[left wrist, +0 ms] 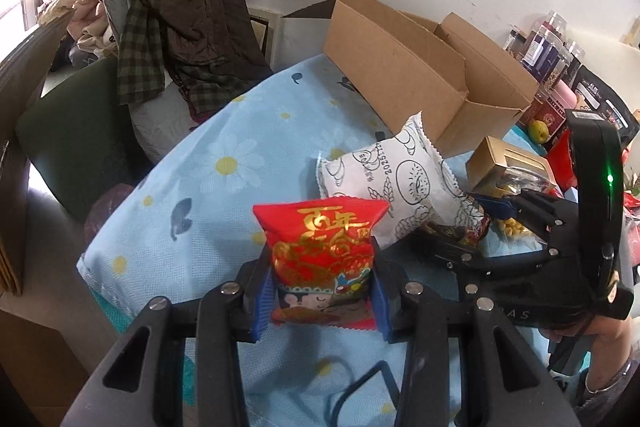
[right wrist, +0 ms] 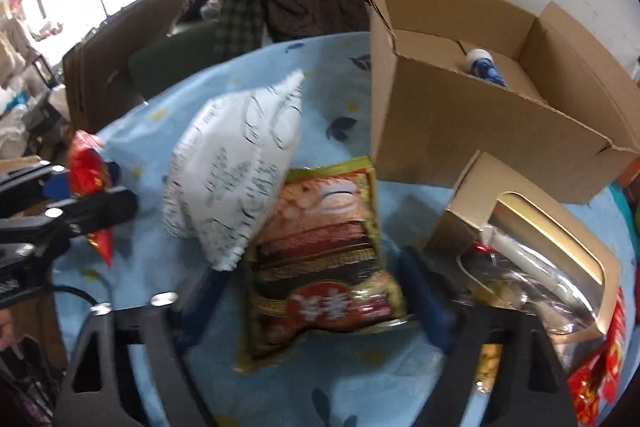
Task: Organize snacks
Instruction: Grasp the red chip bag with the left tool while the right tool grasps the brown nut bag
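Left gripper [left wrist: 322, 291] clamped on a red packet [left wrist: 324, 259], blue pads [left wrist: 262, 297] pressing its two sides, packet upright above the blue floral cloth [left wrist: 208, 187]. Same packet at the left edge of the right wrist view [right wrist: 86, 171], pinched between the black fingers there.

Right gripper [right wrist: 316, 303] over a brown-and-gold packet [right wrist: 324, 267], jaws part-way apart on either side of it. No clear pad contact on either side (picture blurred), so not a grip as far as can be told.

White packet [right wrist: 236, 171] with line drawings leaning across the top left of the brown-and-gold one, touching it. In the left wrist view, white packet [left wrist: 396, 183] lying on the cloth just beyond the red one, right gripper [left wrist: 500, 207] reaching in from the right beside it.

Open cardboard box [right wrist: 480, 131] behind the packets, against the wall, a blue-and-white item [right wrist: 486, 69] inside. Small windowed carton [right wrist: 532, 227] in front of the box, right of the right gripper. Clothes [left wrist: 180, 15] heaped on a chair beyond the table.
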A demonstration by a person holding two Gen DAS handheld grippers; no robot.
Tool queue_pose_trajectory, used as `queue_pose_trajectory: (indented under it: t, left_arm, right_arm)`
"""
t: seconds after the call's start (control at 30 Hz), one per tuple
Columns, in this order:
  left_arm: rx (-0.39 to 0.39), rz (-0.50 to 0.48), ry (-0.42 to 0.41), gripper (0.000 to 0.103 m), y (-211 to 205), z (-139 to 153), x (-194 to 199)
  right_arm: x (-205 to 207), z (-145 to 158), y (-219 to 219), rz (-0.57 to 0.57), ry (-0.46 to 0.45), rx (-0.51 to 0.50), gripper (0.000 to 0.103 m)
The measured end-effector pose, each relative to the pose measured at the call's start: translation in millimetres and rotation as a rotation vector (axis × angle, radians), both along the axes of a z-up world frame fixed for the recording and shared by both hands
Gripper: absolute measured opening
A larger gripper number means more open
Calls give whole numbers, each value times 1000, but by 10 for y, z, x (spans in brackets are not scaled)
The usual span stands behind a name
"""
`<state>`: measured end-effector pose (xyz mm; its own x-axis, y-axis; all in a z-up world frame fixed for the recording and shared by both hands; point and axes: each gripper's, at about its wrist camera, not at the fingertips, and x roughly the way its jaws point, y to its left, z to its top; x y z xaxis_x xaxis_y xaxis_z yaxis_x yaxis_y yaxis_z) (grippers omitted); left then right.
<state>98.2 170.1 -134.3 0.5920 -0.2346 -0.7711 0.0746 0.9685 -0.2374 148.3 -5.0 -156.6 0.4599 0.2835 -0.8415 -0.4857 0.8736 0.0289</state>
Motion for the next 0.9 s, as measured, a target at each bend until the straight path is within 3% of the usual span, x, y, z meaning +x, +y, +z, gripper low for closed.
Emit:
queue_pose_trajectory:
  t: [0.17, 0.4, 0.9]
  left_arm:
    - [-5, -31, 12, 40, -91, -19, -80]
    - [-29, -75, 27, 40, -237, -41, -229]
    - [-44, -201, 16, 37, -611, 110, -469]
  right_arm:
    - [-159, 44, -15, -46, -36, -37, 52]
    - [-353, 89, -298, -135, -17, 12, 44]
    - [-988, 190, -786, -234, 30, 123, 42]
